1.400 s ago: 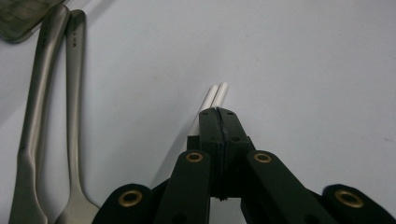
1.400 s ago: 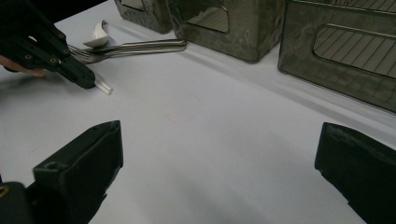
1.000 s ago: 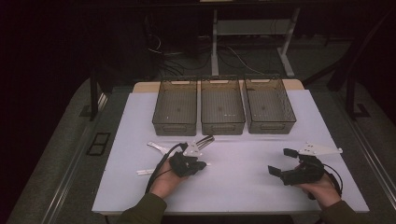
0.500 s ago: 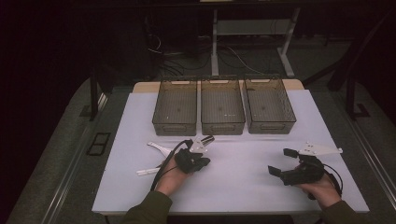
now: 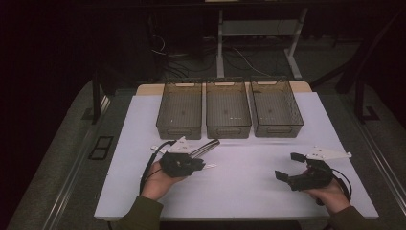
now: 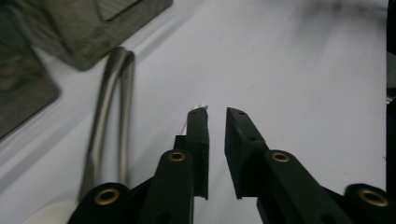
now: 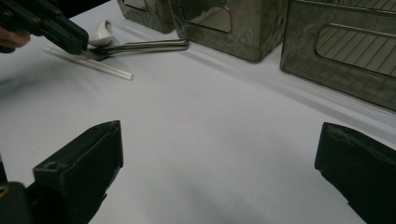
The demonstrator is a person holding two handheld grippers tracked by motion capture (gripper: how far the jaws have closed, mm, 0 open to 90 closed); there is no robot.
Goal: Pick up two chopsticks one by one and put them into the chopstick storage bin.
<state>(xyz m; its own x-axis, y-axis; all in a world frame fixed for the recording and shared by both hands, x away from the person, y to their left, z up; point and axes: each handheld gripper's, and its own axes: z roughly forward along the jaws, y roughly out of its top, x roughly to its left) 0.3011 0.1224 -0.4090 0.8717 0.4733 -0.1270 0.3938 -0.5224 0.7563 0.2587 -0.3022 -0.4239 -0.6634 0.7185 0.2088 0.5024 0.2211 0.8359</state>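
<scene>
My left gripper (image 5: 200, 165) (image 6: 215, 113) hovers low over the white tabletop (image 5: 249, 191), left of centre. Its jaws have just been opening and stand a narrow gap apart with nothing between them. A thin white stick (image 5: 210, 166) (image 6: 201, 107) lies just beyond its tips. Two metal utensil handles (image 5: 206, 146) (image 6: 112, 102) run beside it toward the bins, with a white spoon (image 7: 100, 35) at their near end. My right gripper (image 5: 288, 166) (image 7: 219, 135) rests at the right front, its jaws wide apart and empty. The left gripper (image 7: 46, 23) also appears far off in the right gripper view, above the white sticks (image 7: 93, 63).
Three grey mesh bins (image 5: 178, 130) (image 5: 228, 129) (image 5: 277, 128) stand side by side at the back of the table. A grey three-cornered plate (image 5: 325, 154) tops the right gripper. A faint pink ring (image 7: 186, 108) marks the bare tabletop between the grippers.
The left gripper has lifted a little and shifted, and its jaws have parted. A thin white stick now shows to the right of it. The right gripper has kept still.
</scene>
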